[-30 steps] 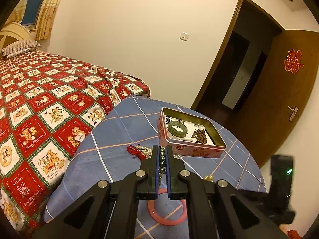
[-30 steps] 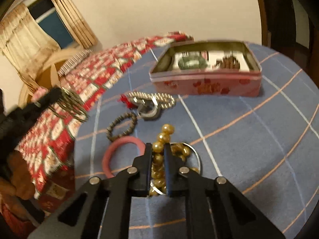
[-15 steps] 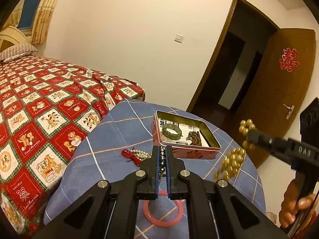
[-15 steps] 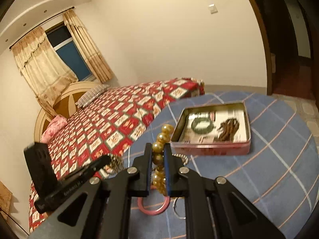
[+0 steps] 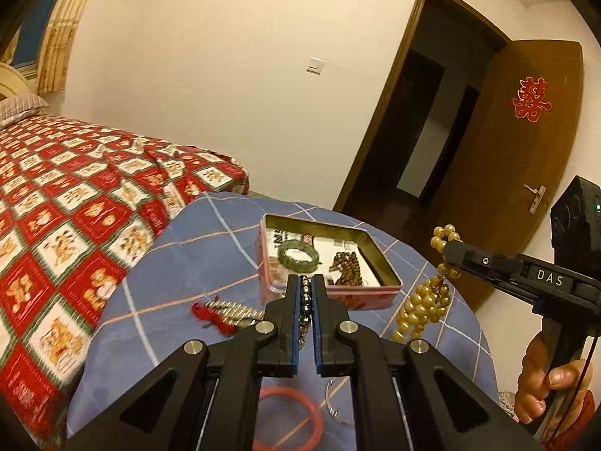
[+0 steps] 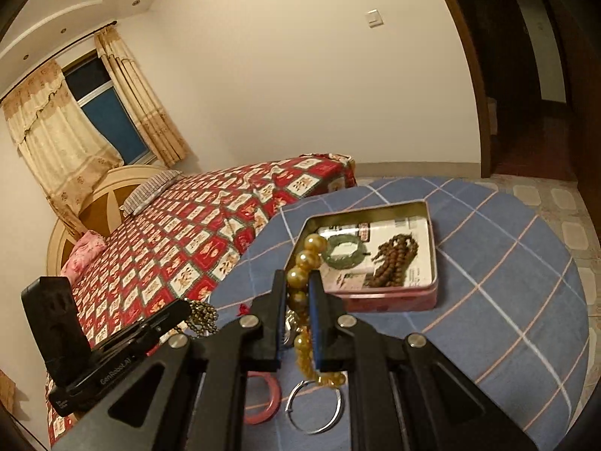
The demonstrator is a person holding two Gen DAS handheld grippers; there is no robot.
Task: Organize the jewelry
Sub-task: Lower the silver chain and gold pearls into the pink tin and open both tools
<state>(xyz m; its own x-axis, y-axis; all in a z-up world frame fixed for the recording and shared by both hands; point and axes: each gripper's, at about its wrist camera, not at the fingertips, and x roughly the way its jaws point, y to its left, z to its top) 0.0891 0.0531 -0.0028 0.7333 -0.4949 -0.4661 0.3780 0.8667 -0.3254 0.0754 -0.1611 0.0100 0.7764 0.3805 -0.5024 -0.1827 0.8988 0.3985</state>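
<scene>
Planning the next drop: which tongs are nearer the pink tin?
Hard to call. Left tongs, holding dark beads, hover at the pink tin's near wall; right tongs, holding gold beads, hover beside it.

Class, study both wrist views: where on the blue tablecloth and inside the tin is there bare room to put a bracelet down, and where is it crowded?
Bare: the tablecloth right of the pink tin, and the paper between the green bangle and the tin's near wall. Crowded: the cloth before the tin, with the silver ring, pink bangle and red-tasselled chain.
</scene>
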